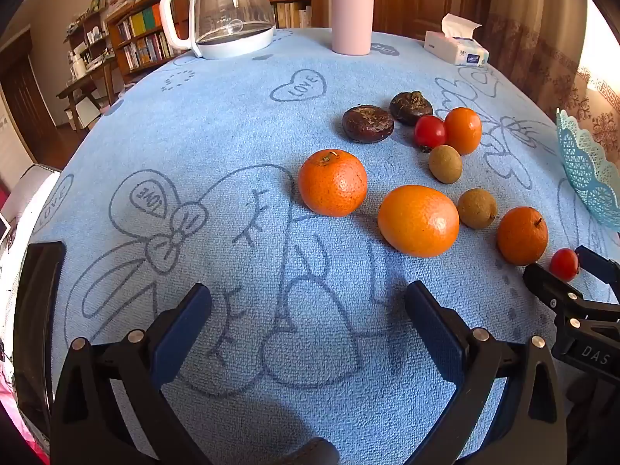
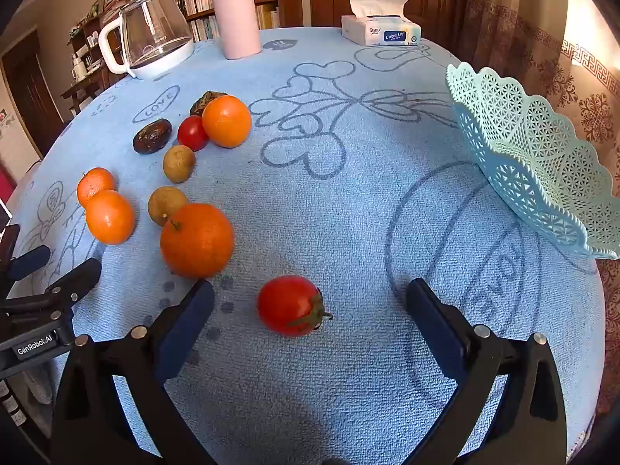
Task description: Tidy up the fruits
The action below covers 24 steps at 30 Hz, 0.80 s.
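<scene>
Fruits lie loose on the blue cloth. In the right wrist view, a red cherry tomato (image 2: 290,305) lies between the wide-open fingers of my right gripper (image 2: 310,302), untouched. An orange (image 2: 197,239) sits just beyond the left finger. Further left are two more oranges (image 2: 109,216), two brown longans (image 2: 166,204), another tomato (image 2: 192,133), an orange (image 2: 226,121) and dark water chestnuts (image 2: 152,136). A light-blue lattice basket (image 2: 531,155) stands at the right. My left gripper (image 1: 308,310) is open and empty over bare cloth, short of the big orange (image 1: 418,221).
A glass kettle (image 1: 228,11), a pink flask (image 1: 352,7) and a tissue box (image 1: 455,44) stand at the table's far edge. A bookshelf and a wooden door are behind. The basket rim (image 1: 589,170) shows at the right of the left wrist view.
</scene>
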{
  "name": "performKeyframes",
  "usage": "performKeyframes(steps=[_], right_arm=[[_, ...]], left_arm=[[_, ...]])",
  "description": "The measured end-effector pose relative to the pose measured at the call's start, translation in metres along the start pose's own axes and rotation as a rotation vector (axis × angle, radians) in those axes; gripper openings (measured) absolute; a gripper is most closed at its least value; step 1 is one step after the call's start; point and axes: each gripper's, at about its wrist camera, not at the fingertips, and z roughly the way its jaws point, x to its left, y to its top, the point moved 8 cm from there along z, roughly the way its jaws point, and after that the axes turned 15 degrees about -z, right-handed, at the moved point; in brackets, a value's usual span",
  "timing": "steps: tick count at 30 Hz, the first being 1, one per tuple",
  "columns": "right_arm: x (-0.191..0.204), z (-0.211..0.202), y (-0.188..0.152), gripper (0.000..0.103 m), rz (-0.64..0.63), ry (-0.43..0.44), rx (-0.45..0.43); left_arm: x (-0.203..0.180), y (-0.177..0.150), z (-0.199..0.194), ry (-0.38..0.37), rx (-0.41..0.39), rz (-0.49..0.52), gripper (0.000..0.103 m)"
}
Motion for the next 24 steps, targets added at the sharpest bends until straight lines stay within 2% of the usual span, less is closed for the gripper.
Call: performKeyframes(steps=[24], right_arm=[[-0.0016, 0.0020, -0.0010, 0.101, 0.002, 0.007, -0.001]], left_arm=[[-0.0005, 0.0001, -0.0001, -0.001, 0.000, -0.001, 0.098]])
